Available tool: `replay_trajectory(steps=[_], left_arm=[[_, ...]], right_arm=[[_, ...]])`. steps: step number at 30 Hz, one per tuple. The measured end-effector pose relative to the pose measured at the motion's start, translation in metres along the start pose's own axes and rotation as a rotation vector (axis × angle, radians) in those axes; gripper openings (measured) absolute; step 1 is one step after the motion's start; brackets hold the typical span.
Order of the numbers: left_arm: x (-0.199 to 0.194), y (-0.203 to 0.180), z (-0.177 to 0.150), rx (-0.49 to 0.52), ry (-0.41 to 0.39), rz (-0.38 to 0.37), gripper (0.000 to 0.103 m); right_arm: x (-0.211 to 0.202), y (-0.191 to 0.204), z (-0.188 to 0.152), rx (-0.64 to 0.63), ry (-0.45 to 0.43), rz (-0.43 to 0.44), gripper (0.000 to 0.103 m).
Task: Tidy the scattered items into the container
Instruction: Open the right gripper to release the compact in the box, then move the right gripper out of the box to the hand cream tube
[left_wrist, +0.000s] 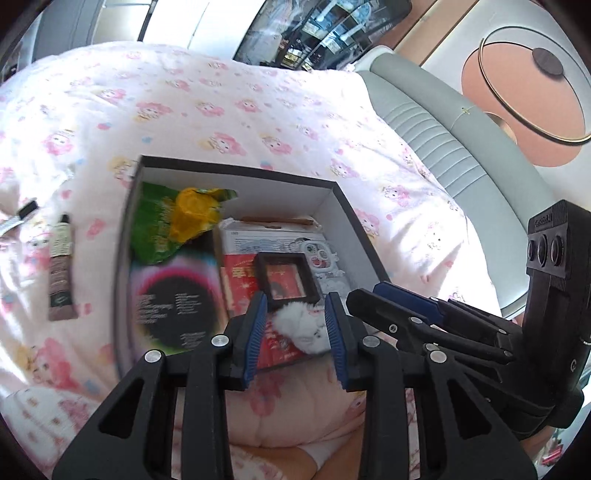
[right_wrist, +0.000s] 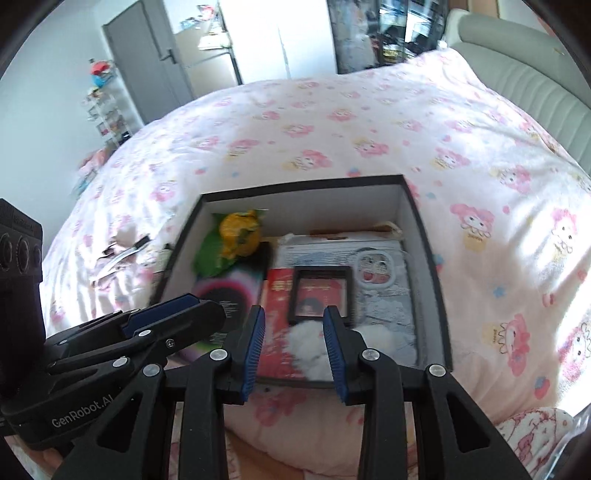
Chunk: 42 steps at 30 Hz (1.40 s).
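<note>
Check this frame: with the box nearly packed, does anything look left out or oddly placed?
Yes. A brown and cream squeeze tube still lies on the pink cartoon-print quilt, left of the black-rimmed white cardboard box. A small black-and-silver item lies beyond it, too blurred to identify. Nothing looks spilled or damaged.

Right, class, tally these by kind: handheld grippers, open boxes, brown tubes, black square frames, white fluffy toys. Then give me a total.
Grippers: 2, the left gripper and the right gripper
Open box: 1
Brown tube: 1
Black square frame: 1
White fluffy toy: 1
Total: 6
</note>
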<state>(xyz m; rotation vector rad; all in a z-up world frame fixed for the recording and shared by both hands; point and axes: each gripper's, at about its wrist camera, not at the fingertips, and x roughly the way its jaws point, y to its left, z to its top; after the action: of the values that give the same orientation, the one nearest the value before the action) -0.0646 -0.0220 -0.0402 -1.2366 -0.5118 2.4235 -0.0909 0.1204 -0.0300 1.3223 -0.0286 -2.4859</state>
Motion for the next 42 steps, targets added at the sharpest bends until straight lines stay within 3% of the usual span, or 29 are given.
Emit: replay_trajectory(steps=[6, 15, 18, 23, 28, 31, 33, 37, 40, 42], left_arm=[[-0.044, 0.023, -0.018, -0.046, -0.026, 0.092, 0.031], [-0.097, 0.105, -0.031, -0.202, -0.06, 0.183, 0.034], [-0.109, 0.149, -0.028, -0.348, -0.088, 0.27, 0.033], [-0.103, 0.216, -0.021, -0.387, -0.045, 0.296, 0.033], [-0.071, 0.266, -0.02, -0.445, 0.038, 0.235, 0.033], [-0.06, 0.283, -0.024, -0.479, 0.045, 0.232, 0.033], [-0.056, 0.293, -0.028, -0.506, 0.047, 0.221, 0.033], [-0.047, 0.311, -0.037, -0.545, 0.07, 0.205, 0.033], [-0.042, 0.318, -0.039, -0.546, 0.076, 0.198, 0.033], [-0.042, 0.318, -0.038, -0.54, 0.07, 0.187, 0.033]], right_arm=[[0.0, 0.044, -0.008, -0.08, 0.023, 0.126, 0.03], [0.028, 0.137, -0.005, -0.235, 0.074, 0.26, 0.03], [0.053, 0.158, 0.005, -0.228, 0.139, 0.329, 0.03], [0.109, 0.195, 0.018, -0.227, 0.268, 0.433, 0.03], [0.168, 0.22, 0.025, -0.218, 0.369, 0.356, 0.03], [0.206, 0.237, 0.027, -0.234, 0.474, 0.337, 0.03], [0.222, 0.246, 0.027, -0.269, 0.48, 0.293, 0.03], [0.249, 0.242, 0.026, -0.25, 0.499, 0.175, 0.04], [0.261, 0.24, 0.021, -0.235, 0.519, 0.152, 0.055], [0.262, 0.241, 0.019, -0.243, 0.519, 0.14, 0.057]])
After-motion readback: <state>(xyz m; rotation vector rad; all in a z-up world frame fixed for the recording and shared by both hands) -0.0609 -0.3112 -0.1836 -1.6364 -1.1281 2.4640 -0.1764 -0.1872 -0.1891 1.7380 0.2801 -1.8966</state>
